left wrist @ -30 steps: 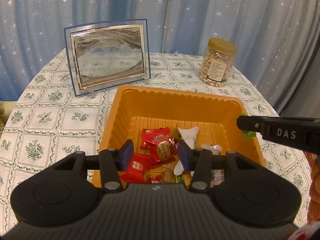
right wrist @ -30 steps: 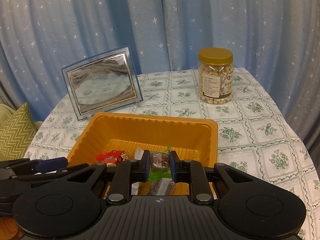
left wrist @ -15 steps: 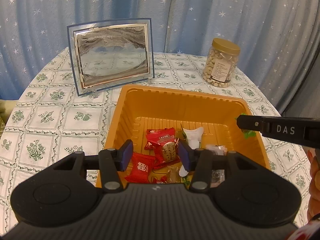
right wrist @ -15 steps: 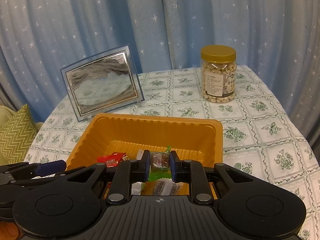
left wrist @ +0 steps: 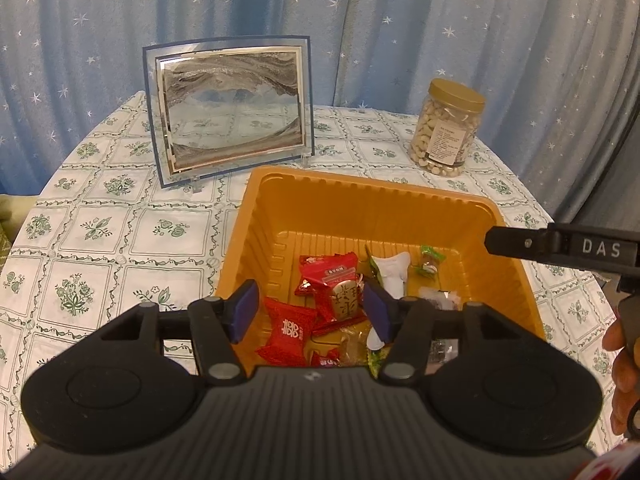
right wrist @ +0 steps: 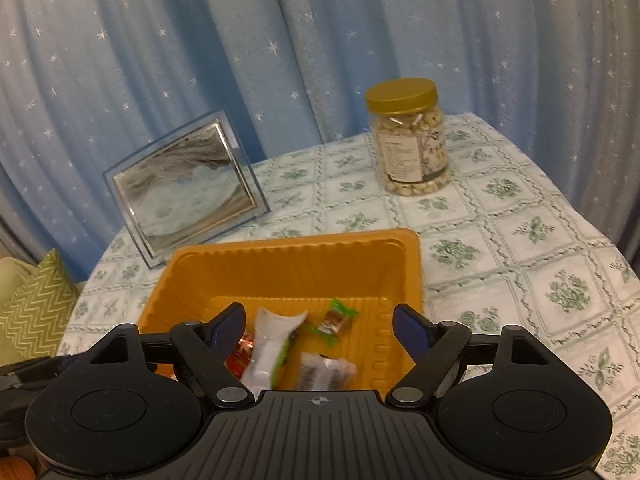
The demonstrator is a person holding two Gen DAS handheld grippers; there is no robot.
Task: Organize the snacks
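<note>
Left wrist view. Left gripper (left wrist: 310, 312) hangs over the near end of the ribbed orange plastic tray (left wrist: 360, 190). Its jaws are opening, about half apart, with nothing pinched; the wrapped snacks seen between the blue pads lie on the tray floor. In the tray: a red square-sealed candy packet (left wrist: 289, 332), a red packet with a gold medallion (left wrist: 334, 286), a white twisted wrapper (left wrist: 394, 274), a small green-ended wrapped candy (left wrist: 430, 261) near the tray's right wall, plus clear-wrapped pieces at the near edge, partly hidden. One finger of the right gripper (left wrist: 560, 246) enters from the right above the tray rim. Toward the far edge of the surface (left wrist: 100, 236), covered in a green floral cloth, stand a glass-framed sand picture (left wrist: 230, 106) and, toward the far right, a clear gold-lidded jar of pale round snacks (left wrist: 446, 128).

Right wrist view, slightly blurred. The right gripper's jaws are opening, wide apart and empty. The green-ended candy lies loose on the tray floor, clear of both pads, beside the white wrapper and a silvery clear packet (right wrist: 324, 372).

Progress, judged: every loose snack visible is in the tray; no wrapped snack shows on the cloth. The latest piece looks deposited. What remains cannot be told: the surface's near edge is hidden behind the gripper bodies.
</note>
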